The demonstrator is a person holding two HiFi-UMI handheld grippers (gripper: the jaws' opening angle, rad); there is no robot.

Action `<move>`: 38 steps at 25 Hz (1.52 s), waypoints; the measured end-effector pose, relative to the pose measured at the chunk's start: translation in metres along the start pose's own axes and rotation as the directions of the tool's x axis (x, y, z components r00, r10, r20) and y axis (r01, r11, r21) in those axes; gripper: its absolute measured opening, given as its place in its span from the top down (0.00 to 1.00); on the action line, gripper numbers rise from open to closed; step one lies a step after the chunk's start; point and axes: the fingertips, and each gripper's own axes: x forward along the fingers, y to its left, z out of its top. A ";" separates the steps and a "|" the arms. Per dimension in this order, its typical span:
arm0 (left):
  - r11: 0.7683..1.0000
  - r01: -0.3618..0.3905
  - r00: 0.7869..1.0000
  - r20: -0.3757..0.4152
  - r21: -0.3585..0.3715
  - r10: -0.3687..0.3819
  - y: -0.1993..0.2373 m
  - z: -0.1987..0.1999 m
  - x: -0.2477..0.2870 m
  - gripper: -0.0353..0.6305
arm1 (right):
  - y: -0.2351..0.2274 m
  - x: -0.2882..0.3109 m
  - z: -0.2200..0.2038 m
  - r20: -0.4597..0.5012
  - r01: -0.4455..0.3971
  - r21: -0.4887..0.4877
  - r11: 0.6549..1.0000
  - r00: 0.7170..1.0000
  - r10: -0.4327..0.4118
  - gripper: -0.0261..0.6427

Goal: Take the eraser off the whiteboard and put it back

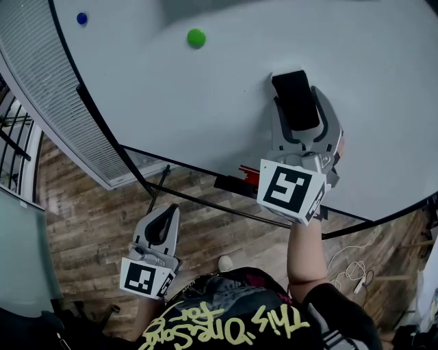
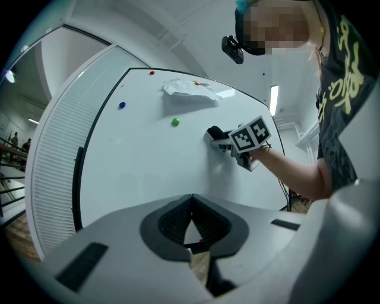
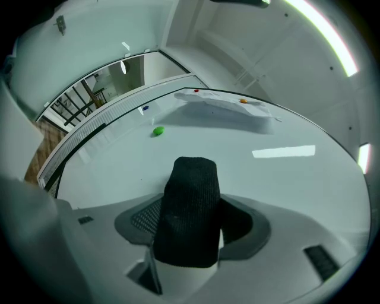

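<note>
My right gripper (image 1: 299,102) is shut on the black eraser (image 1: 295,98), which lies against the whiteboard (image 1: 205,96). In the right gripper view the eraser (image 3: 190,211) stands upright between the jaws, its dark felt face toward the camera, the board (image 3: 279,178) beyond it. My left gripper (image 1: 161,226) hangs low beside the board's lower edge, shut and holding nothing. The left gripper view shows its own jaws pressed together and, farther off, the right gripper (image 2: 222,138) with the eraser (image 2: 215,133) on the board (image 2: 148,160).
A green magnet (image 1: 196,37) and a blue magnet (image 1: 82,18) stick to the board; a sheet of paper (image 2: 191,89) hangs near its top. A red marker (image 1: 249,174) rests on the tray under the board. A wooden floor (image 1: 96,219) and cables (image 1: 352,270) lie below.
</note>
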 end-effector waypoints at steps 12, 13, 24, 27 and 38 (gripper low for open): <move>0.999 -0.003 1.000 -0.010 0.033 0.003 0.003 -0.003 -0.006 0.94 | 0.000 -0.002 0.005 0.039 0.011 0.028 1.000 0.999 -0.012 0.56; 1.000 -0.001 1.000 -0.011 0.031 0.002 0.004 -0.003 -0.007 0.94 | 0.001 -0.003 0.006 0.044 0.010 0.028 1.000 0.999 -0.012 0.55; 0.999 0.016 1.000 -0.014 0.031 -0.016 0.000 -0.002 -0.007 0.94 | 0.005 -0.017 0.011 0.059 -0.003 0.025 1.000 0.998 0.001 0.54; 0.999 0.019 1.000 -0.013 0.029 -0.019 -0.002 -0.001 -0.006 0.94 | 0.005 -0.021 0.011 0.072 -0.002 0.033 0.999 0.997 -0.001 0.54; 0.999 0.037 0.999 -0.019 0.038 -0.037 -0.008 0.001 -0.011 0.94 | 0.016 -0.045 0.015 0.068 -0.042 0.043 0.998 0.997 0.039 0.55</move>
